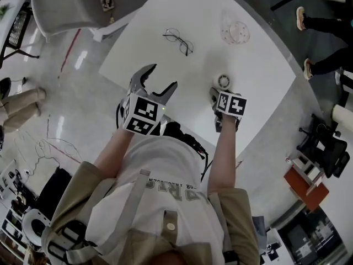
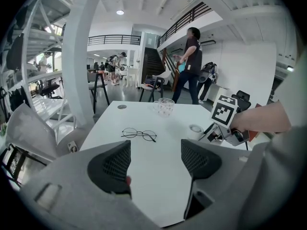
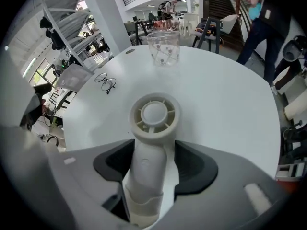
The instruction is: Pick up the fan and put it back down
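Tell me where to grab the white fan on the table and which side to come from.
Take the fan by its slim handle, just behind the round head, coming down from above with a jaw on each flank. The handle is narrow and straight; the head looks too wide. The right gripper straddles the handle, open.

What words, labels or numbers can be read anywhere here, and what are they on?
Nothing reads clearly.
Shirt: upside-down lettering, blurred and partly covered, unreadable.
Cubes on the left gripper and right gripper: black-and-white square codes, no letters.
Chair tag: too small to read.
Fan, eyeglasses, glass cup: no print visible.
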Demonstrator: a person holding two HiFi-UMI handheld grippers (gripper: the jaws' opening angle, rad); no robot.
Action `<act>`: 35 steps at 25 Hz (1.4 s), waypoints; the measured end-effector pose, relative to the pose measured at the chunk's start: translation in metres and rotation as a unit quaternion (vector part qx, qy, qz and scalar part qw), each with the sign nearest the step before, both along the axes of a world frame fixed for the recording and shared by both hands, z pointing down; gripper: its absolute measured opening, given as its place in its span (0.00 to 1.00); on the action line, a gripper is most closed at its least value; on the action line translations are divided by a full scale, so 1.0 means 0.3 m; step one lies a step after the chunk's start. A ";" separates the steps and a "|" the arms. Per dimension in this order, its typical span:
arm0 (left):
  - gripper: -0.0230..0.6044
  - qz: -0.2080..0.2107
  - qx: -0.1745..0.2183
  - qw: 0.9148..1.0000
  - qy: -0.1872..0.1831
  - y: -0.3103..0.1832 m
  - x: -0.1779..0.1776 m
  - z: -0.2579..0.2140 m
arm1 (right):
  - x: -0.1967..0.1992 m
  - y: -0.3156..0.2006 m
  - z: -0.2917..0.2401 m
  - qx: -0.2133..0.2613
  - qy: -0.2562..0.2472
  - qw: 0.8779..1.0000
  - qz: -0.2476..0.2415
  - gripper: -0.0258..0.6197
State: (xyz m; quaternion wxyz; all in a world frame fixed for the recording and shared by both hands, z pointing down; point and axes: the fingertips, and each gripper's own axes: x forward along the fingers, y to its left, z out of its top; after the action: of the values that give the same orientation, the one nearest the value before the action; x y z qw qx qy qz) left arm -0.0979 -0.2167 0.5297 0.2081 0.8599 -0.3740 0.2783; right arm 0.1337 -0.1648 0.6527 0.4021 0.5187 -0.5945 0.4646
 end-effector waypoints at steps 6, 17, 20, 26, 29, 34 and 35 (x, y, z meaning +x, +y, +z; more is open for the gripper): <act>0.58 0.004 -0.005 1.000 0.001 0.006 0.021 0.006 | 0.038 0.005 -0.002 0.002 0.027 1.000 0.000 0.33; 0.58 0.016 -0.003 1.000 -0.002 0.002 0.050 0.015 | 0.035 0.000 0.009 0.005 0.019 1.000 -0.003 0.33; 0.58 0.018 -0.001 1.000 -0.004 0.008 0.053 0.012 | 0.031 0.000 0.006 0.010 0.017 1.000 -0.004 0.33; 0.58 0.019 0.002 1.000 -0.007 0.021 0.053 0.003 | 0.036 0.008 -0.002 0.020 0.003 1.000 0.004 0.33; 0.58 0.018 0.003 1.000 -0.009 0.031 0.050 0.000 | 0.037 0.018 -0.006 0.028 -0.004 1.000 0.012 0.33; 0.58 0.019 0.006 1.000 -0.010 0.050 0.058 -0.009 | 0.048 0.025 -0.041 0.059 -0.021 0.998 0.032 0.33; 0.58 0.019 0.007 1.000 -0.011 0.055 0.061 -0.011 | 0.051 0.025 -0.051 0.066 -0.024 0.997 0.035 0.33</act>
State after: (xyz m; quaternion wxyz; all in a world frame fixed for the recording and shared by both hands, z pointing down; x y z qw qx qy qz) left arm -0.0797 -0.2002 0.5265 0.1930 0.8652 -0.3615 0.2890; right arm 0.1490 -0.1573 0.6374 0.3356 0.5535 -0.6149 0.4504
